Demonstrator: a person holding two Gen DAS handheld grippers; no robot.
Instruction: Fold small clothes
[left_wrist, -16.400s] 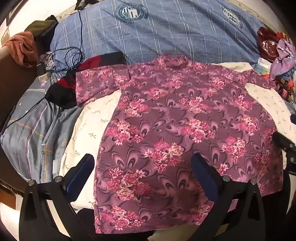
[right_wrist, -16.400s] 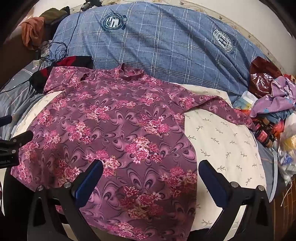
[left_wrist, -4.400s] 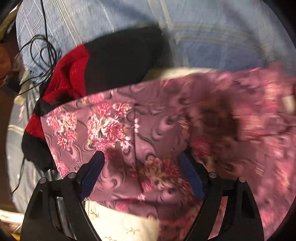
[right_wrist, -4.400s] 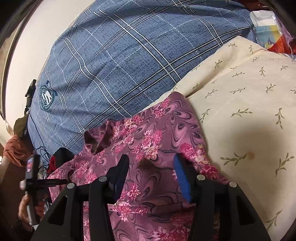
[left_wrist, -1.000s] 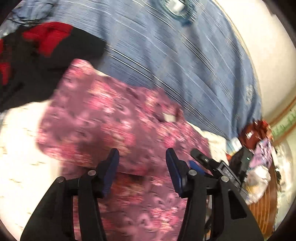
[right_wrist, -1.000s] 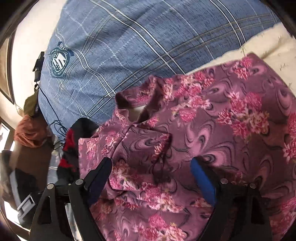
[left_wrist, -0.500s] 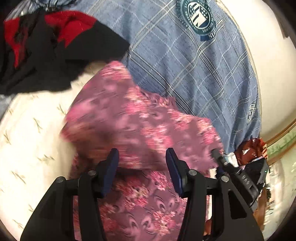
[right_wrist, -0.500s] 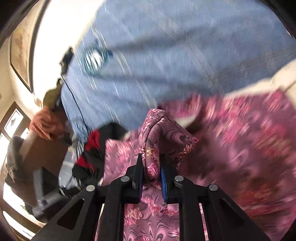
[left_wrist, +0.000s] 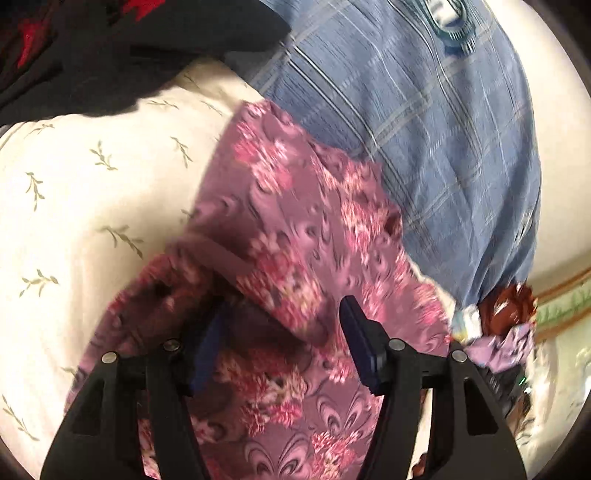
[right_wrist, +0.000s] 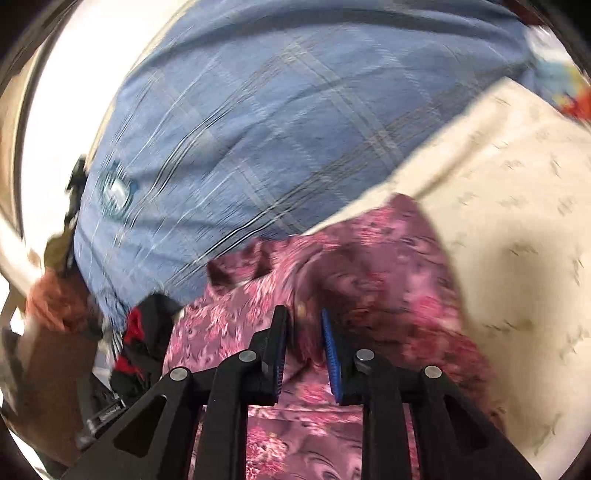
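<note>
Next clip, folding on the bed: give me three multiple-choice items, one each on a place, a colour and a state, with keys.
1. What lies right behind the purple floral blouse?
A. blue plaid quilt
B. wooden chair
C. laundry basket

2. The cream sheet is printed with:
A. red dots
B. green sprigs
C. blue stripes

3. The left gripper is:
A. shut on a sock
B. open over the blouse
C. out of view

Answers: 1 A, the quilt borders the blouse's far edge; 2 B, small leafy twigs show; 3 B, its jaws stand apart, having just opened further.

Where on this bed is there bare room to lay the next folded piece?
The cream leaf-print sheet is bare between the purple floral blouse and the black-and-red garment; another bare stretch lies beside the blouse's other edge. Crowded: the far bed corner with bags and clutter.
</note>
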